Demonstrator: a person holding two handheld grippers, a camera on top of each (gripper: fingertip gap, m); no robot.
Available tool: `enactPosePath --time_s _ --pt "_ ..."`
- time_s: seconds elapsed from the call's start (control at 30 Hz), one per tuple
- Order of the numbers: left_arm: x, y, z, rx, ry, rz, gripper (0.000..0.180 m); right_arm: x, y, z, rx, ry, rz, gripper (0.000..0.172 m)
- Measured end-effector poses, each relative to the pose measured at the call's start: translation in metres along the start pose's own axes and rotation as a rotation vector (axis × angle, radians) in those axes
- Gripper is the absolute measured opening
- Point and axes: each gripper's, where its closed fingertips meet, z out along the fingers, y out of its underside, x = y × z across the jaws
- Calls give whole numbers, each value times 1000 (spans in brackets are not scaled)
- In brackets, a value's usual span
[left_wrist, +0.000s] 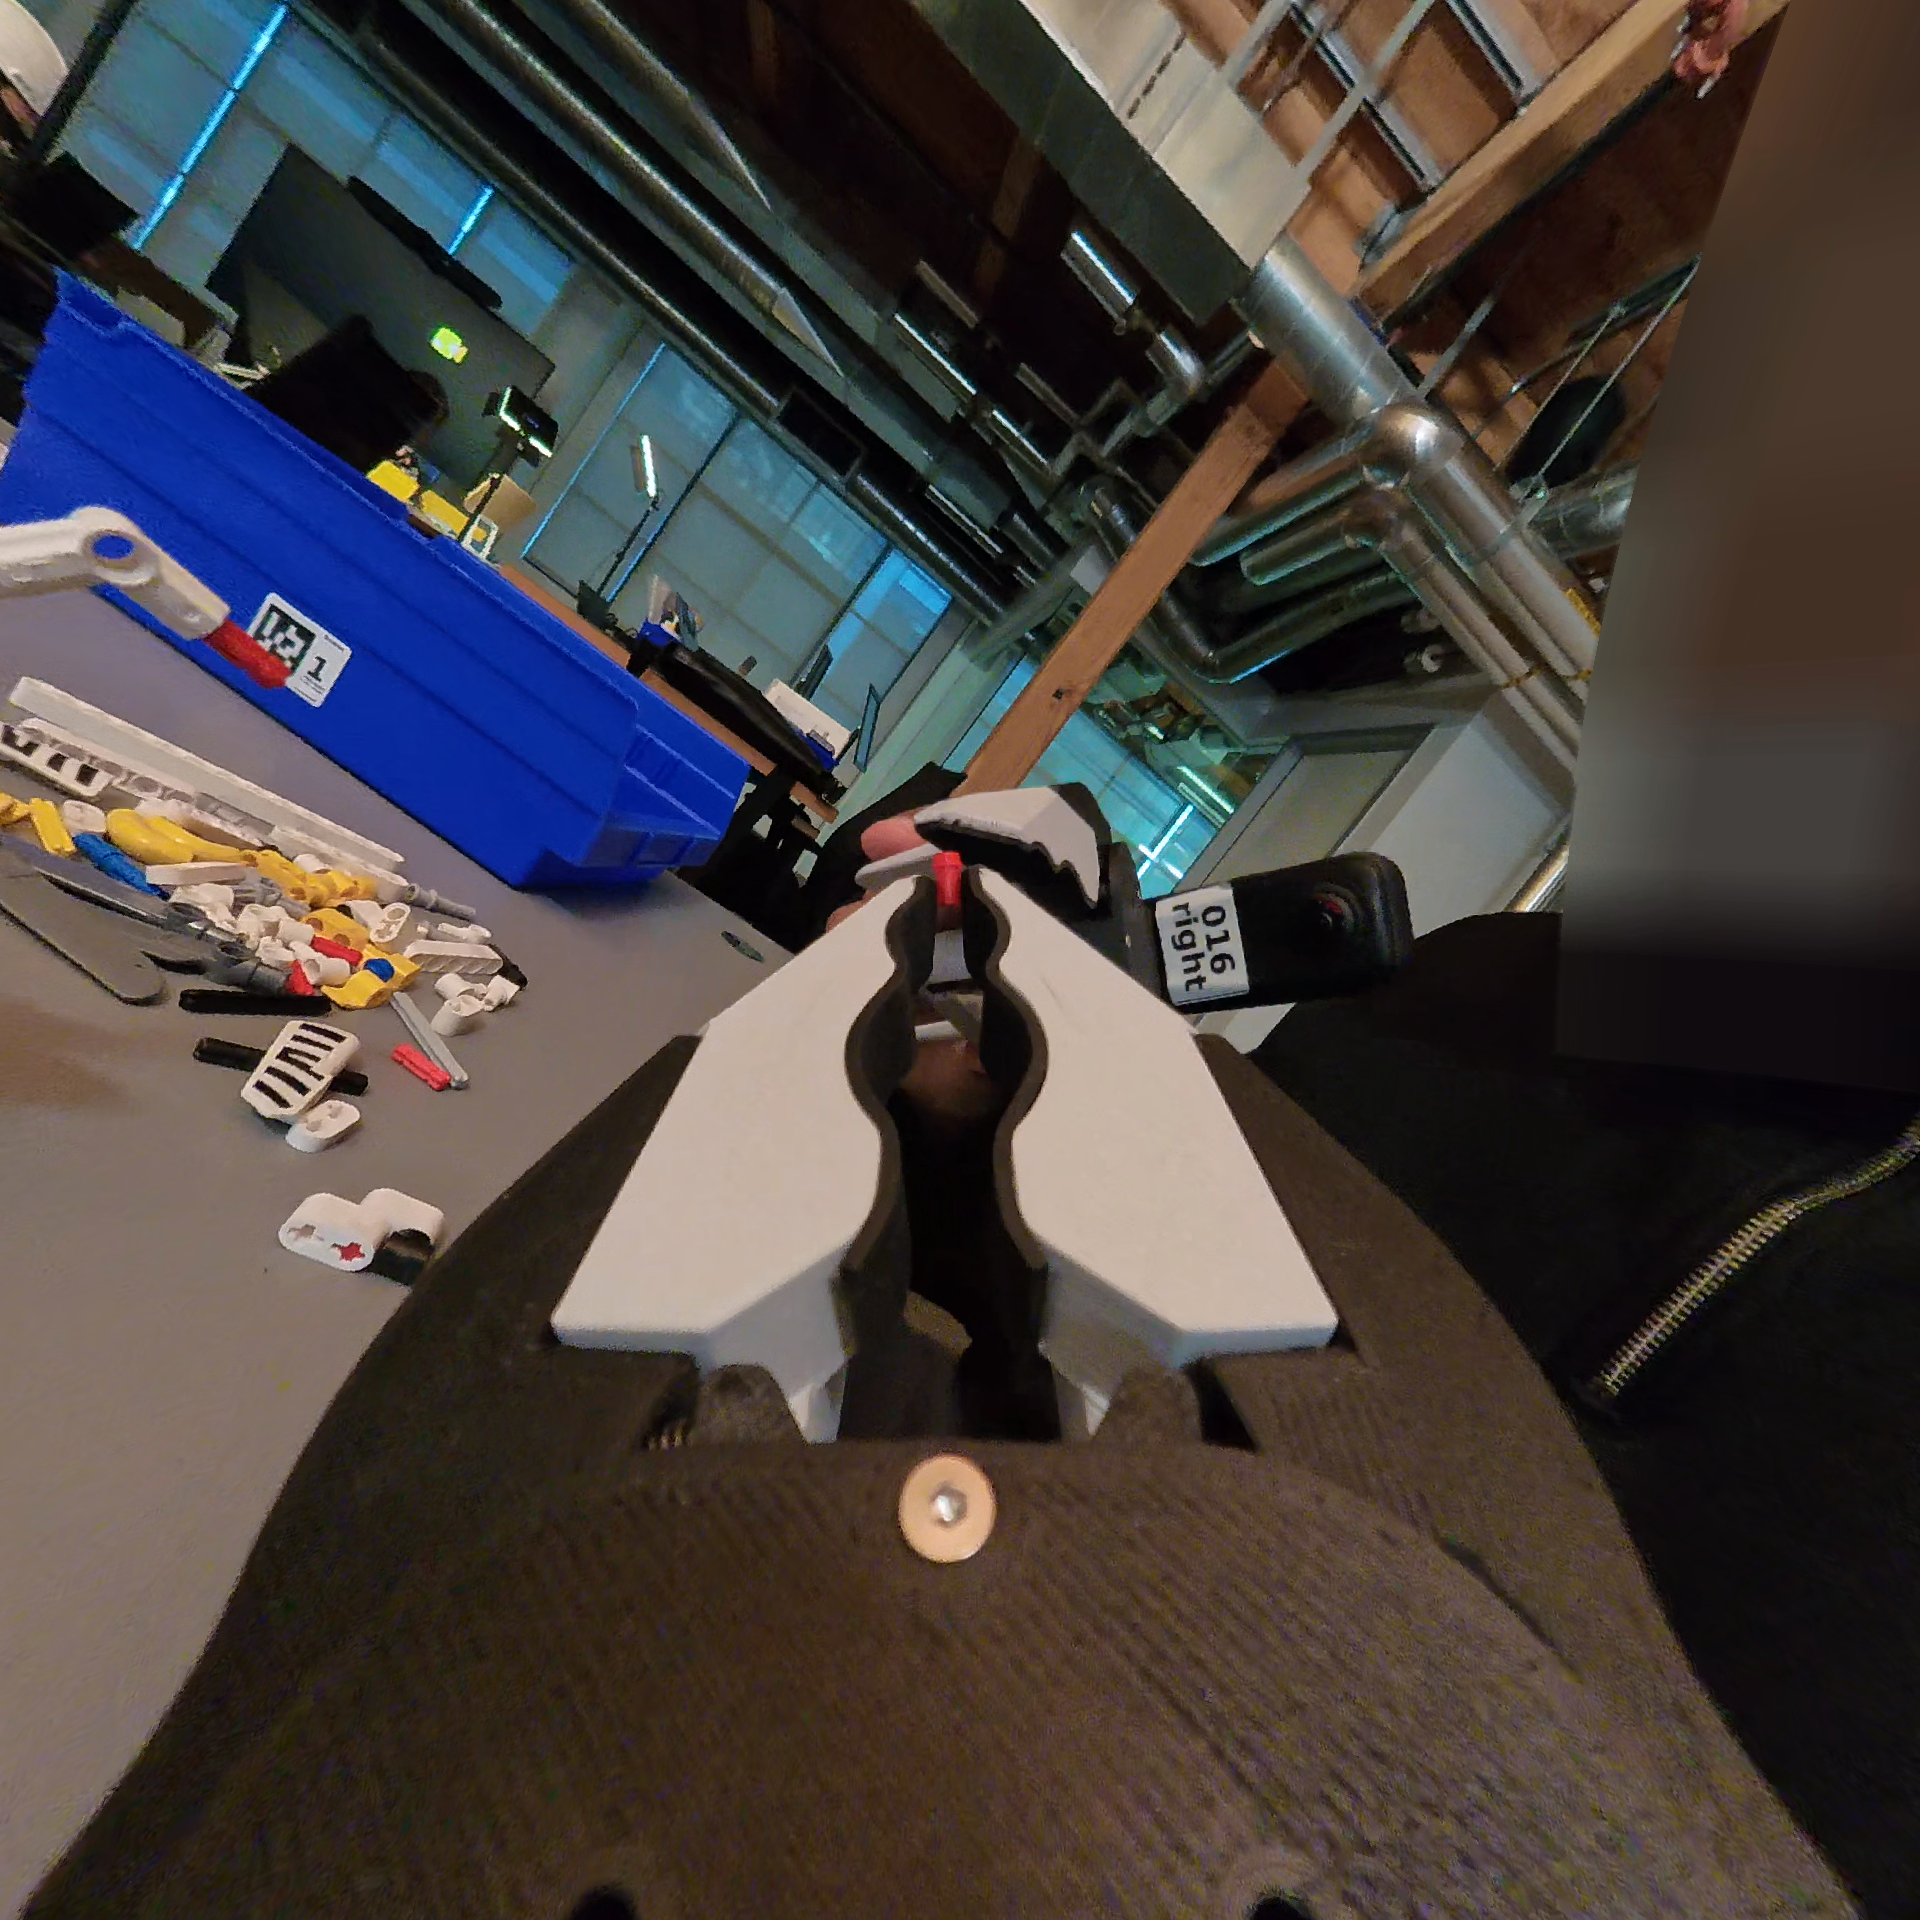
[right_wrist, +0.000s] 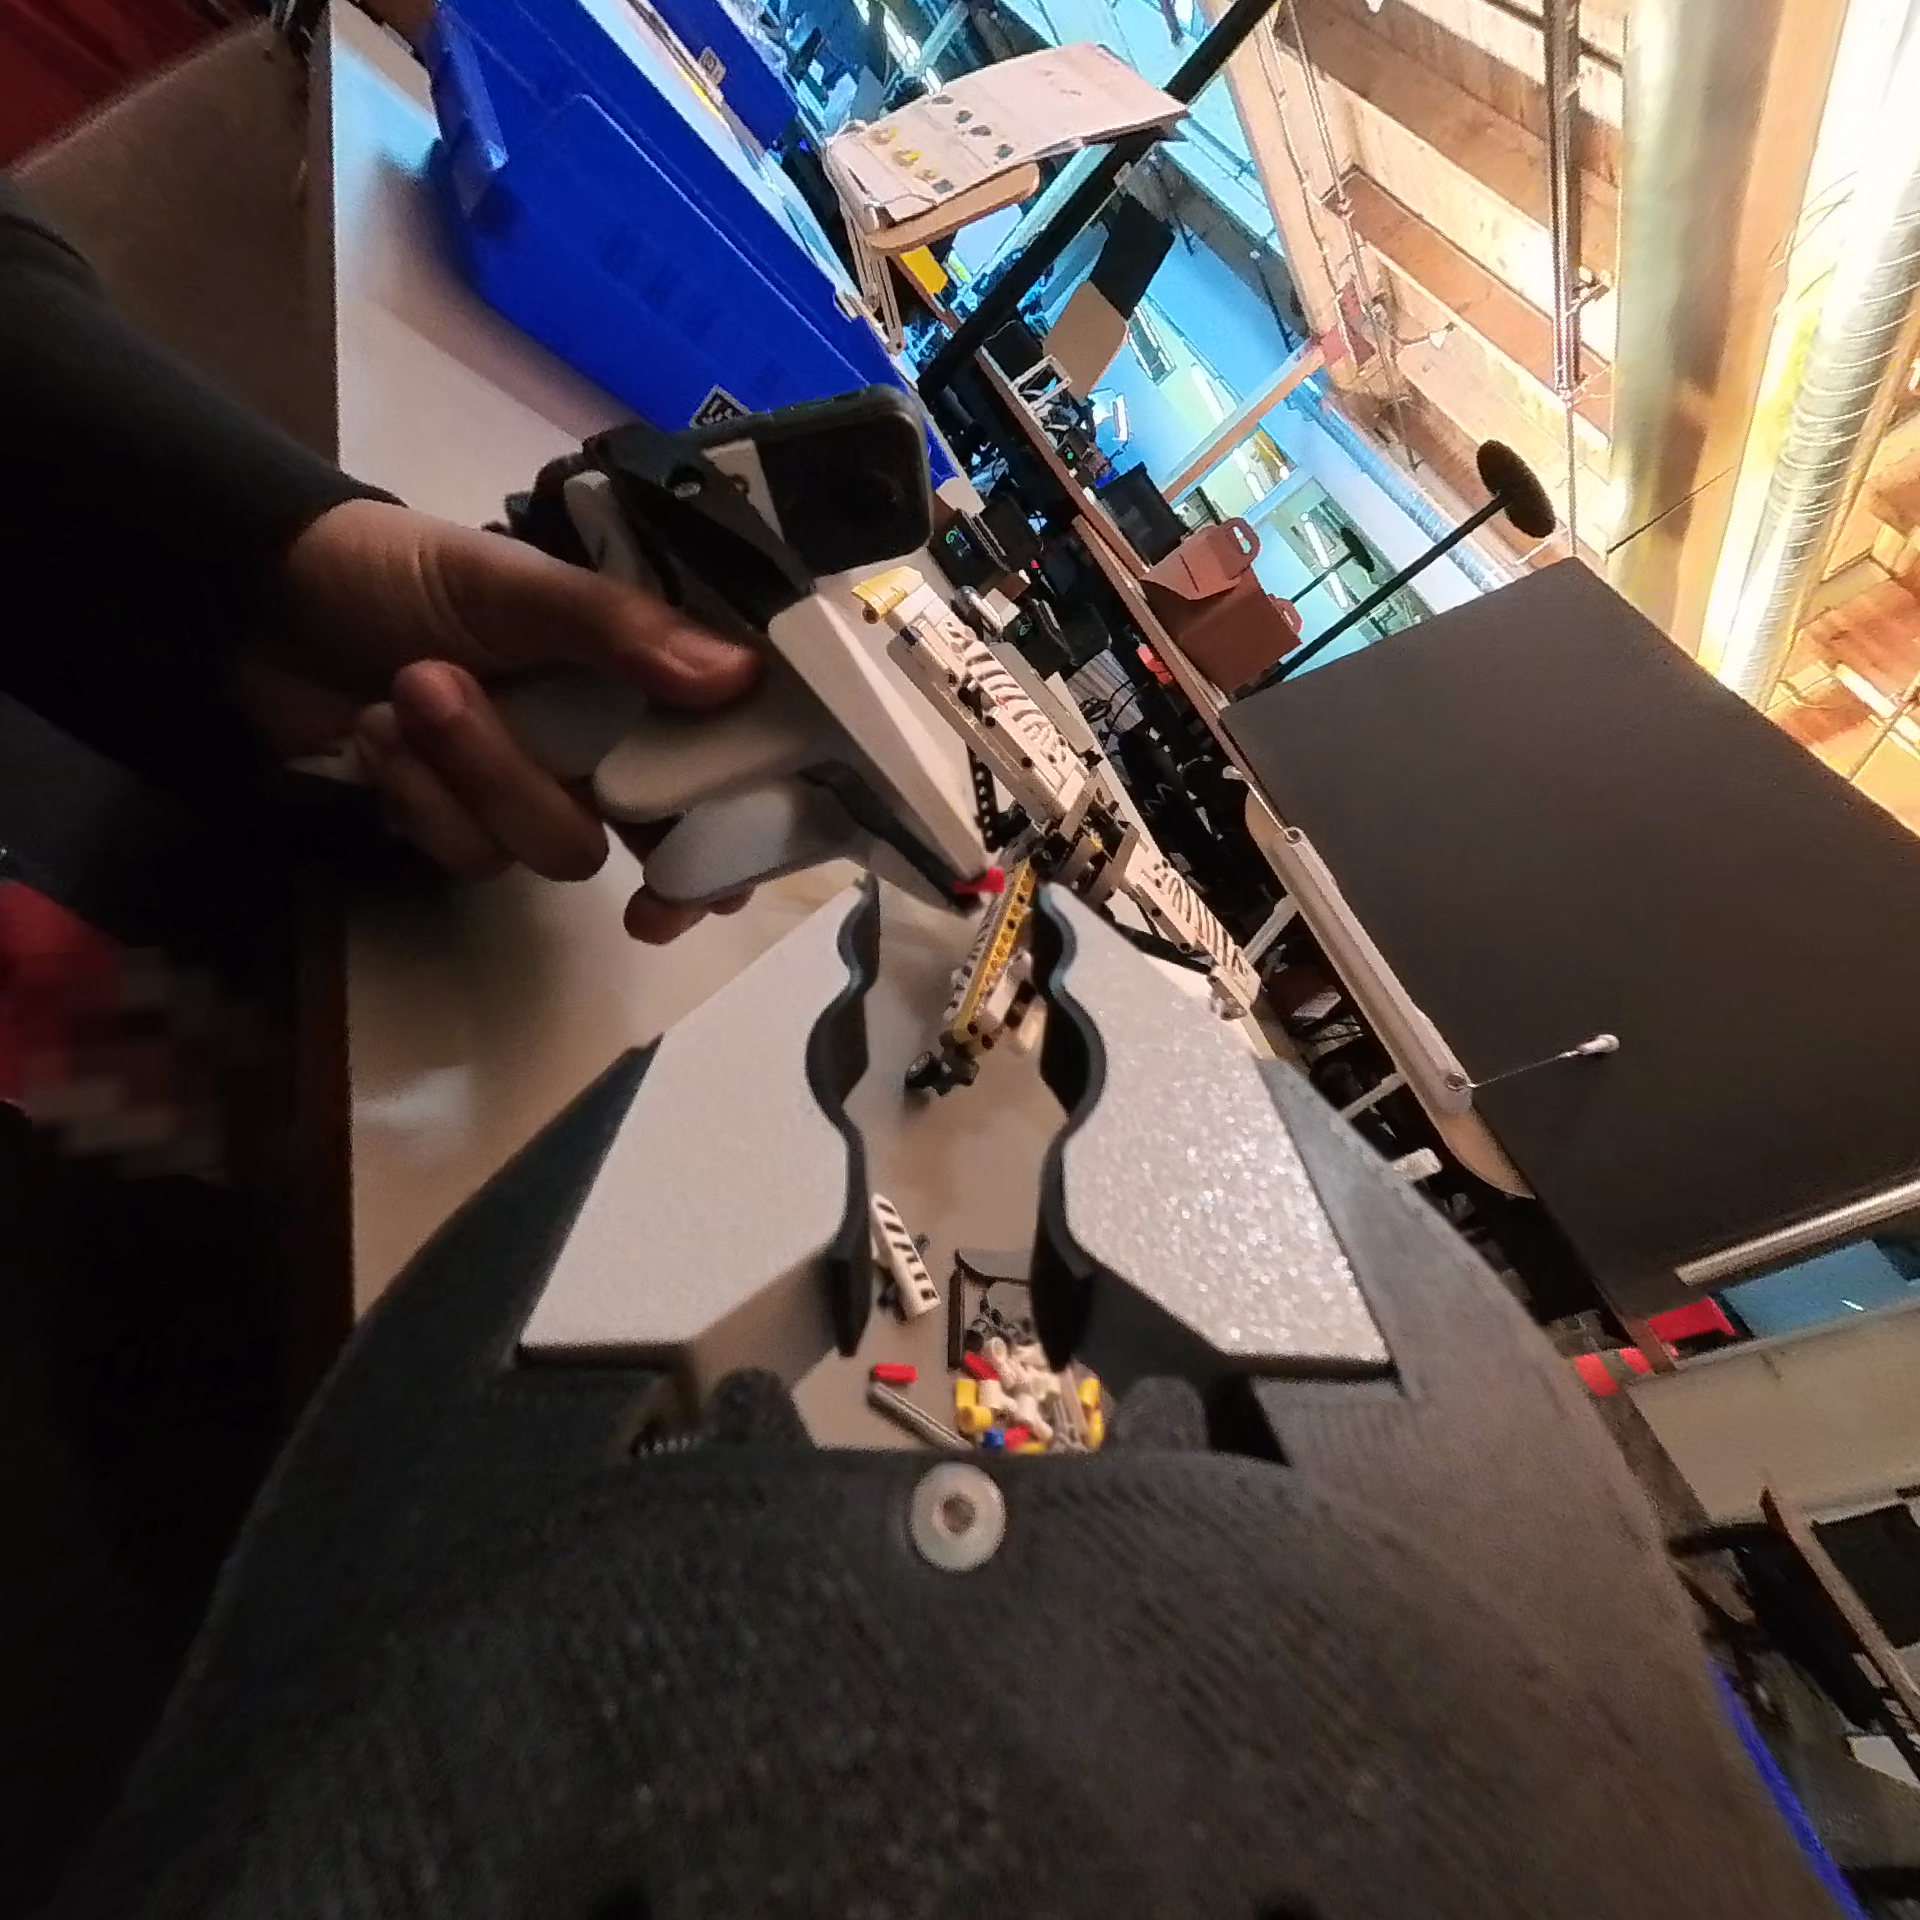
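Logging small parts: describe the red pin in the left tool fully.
The red pin is a small, smooth plastic peg, apparently with a slightly wider head. It stands at the very tip of the left tool, pinched between the dark pads, head poking just beyond them. It is off the table, right by the right tool.

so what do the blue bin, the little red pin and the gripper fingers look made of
Blue bin: looks like moulded plastic, smooth with a slight sheen and ribbed corners.
Red pin, clamped at the left gripper tips: glossy hard plastic, like the toy building parts on the table.
Fingers: matte light grey shells, probably printed plastic, with black wavy liners that look rubbery.
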Motion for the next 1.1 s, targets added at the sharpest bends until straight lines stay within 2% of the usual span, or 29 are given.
enactPosePath --time_s 0.2,0.6,1.1 --pt "0 9 5 -56 -12 31 2 -2 -2 0 20 -5 19 13" --pt "1 8 4 -54 -1 22 1 -1 -1 -1 19 1 -2 11" --pt "-3 4 2 -21 -26 18 0 6 7 -4 21 -1 69 8"
